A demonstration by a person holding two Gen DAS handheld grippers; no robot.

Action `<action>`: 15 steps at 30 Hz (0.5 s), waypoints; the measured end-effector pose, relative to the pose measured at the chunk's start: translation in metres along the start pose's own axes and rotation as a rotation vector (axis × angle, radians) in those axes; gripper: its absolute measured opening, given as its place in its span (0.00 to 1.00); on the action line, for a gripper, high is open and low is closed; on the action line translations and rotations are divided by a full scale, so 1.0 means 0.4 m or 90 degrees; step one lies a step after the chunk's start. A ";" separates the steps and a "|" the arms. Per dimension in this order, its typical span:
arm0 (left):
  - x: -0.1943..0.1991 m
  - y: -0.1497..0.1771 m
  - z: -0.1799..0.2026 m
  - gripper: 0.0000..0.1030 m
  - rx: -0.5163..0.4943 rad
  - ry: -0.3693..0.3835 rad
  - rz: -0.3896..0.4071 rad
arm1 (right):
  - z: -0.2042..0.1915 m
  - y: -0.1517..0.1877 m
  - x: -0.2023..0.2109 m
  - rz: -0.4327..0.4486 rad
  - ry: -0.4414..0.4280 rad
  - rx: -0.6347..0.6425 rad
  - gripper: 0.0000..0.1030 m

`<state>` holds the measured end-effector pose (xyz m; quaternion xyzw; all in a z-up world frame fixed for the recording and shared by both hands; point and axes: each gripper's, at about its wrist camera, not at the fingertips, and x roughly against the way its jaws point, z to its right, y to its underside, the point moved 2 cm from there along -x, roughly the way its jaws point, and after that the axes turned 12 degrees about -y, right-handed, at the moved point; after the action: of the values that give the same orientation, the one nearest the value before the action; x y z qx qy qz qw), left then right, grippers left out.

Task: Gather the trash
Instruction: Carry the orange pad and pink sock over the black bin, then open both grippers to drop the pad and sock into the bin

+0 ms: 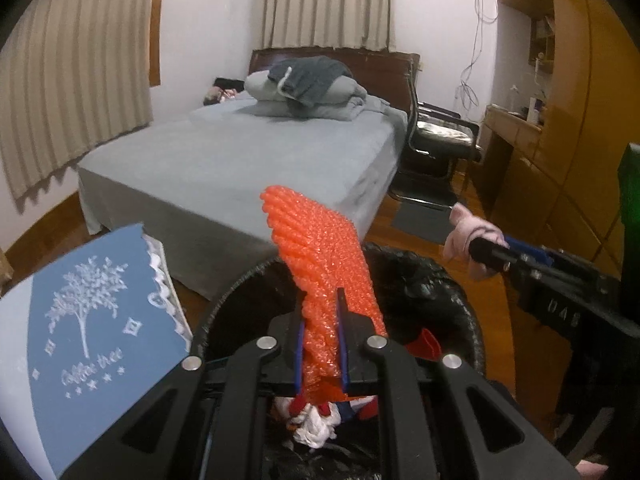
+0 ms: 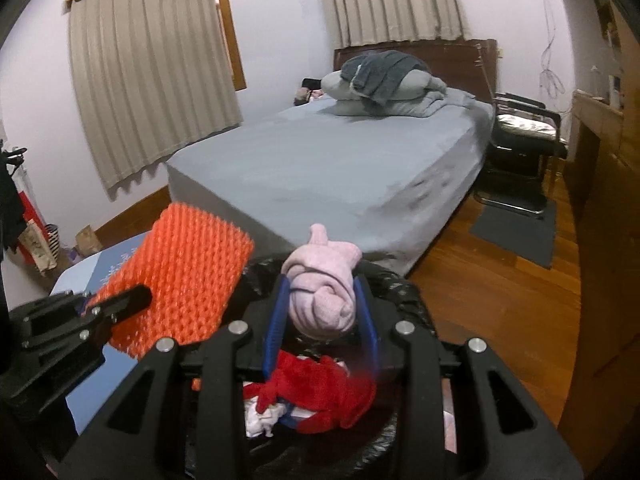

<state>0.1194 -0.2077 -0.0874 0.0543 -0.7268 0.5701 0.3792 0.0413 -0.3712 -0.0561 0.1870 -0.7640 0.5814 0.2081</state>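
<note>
My left gripper (image 1: pixel 320 300) is shut on a strip of orange bubble wrap (image 1: pixel 316 248), which stands up above a round bin lined with a black bag (image 1: pixel 440 292). In the right wrist view the orange bubble wrap (image 2: pixel 188 276) shows flat at the left, held by the left gripper (image 2: pixel 136 300). My right gripper (image 2: pixel 322 288) is shut on a rolled pink cloth (image 2: pixel 324 280) over the same black-lined bin (image 2: pixel 396 284). That pink cloth (image 1: pixel 466 232) shows at the right of the left wrist view. Red and white scraps (image 2: pixel 320 392) lie inside the bin.
A bed with a grey sheet (image 1: pixel 240 160) and a pile of pillows and bedding stands behind the bin. A blue-and-white box with a tree print (image 1: pixel 92 340) sits left of the bin. A black chair (image 1: pixel 440 136) and wooden cabinets (image 1: pixel 560 120) are at the right, on wooden floor.
</note>
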 end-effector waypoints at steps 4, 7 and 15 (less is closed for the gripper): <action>-0.006 0.038 -0.023 0.12 0.007 0.005 -0.018 | -0.008 0.020 -0.004 -0.003 0.007 0.007 0.31; -0.007 0.060 -0.048 0.12 0.019 0.005 -0.028 | -0.023 0.029 -0.012 -0.009 0.002 0.009 0.31; -0.026 0.064 -0.067 0.12 0.029 0.014 -0.036 | -0.049 0.027 -0.030 -0.023 0.009 0.019 0.31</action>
<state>0.1267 -0.1792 -0.1122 0.0774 -0.7077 0.5759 0.4019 0.0475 -0.3491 -0.0666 0.1996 -0.7502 0.5902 0.2212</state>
